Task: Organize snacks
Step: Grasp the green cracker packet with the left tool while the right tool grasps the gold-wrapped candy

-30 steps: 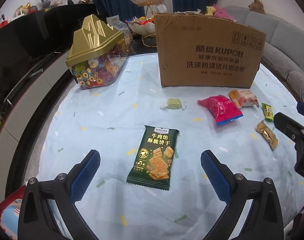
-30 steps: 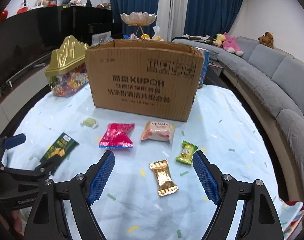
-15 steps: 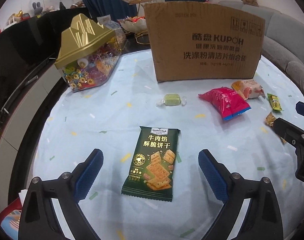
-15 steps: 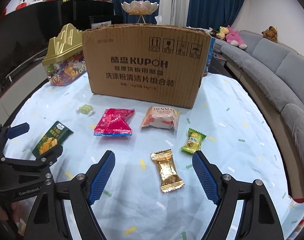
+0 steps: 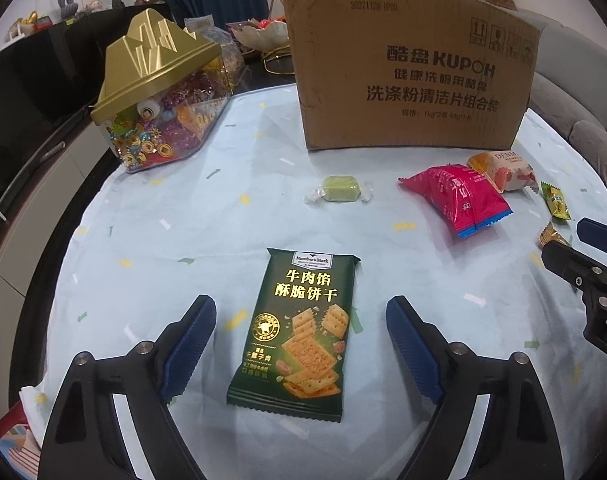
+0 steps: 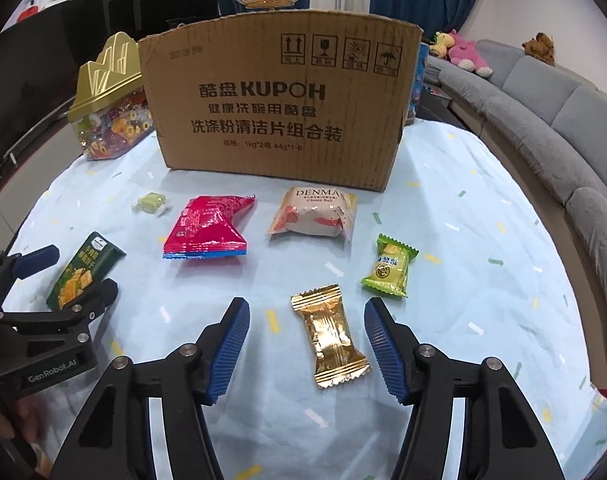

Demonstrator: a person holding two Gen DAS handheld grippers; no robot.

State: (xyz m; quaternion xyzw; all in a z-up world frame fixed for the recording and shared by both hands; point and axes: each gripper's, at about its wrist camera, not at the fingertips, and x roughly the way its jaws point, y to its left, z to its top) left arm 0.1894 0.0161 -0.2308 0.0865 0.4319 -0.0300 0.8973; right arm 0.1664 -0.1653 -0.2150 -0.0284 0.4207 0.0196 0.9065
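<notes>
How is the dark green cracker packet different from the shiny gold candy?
The cracker packet is dark green, flat and printed with crackers; the gold candy is plain shiny foil. The cracker packet looks much bigger than the gold candy. Both lie flat on the pale blue tablecloth, each between an open gripper's blue fingers.

Left gripper (image 5: 301, 322): jaws closing, clear cloth beside cracker packet (image 5: 299, 332).
Right gripper (image 6: 307, 330): jaws closing around gold candy (image 6: 331, 336).
12 o'clock: cardboard box (image 6: 275, 108) blocks.
</notes>
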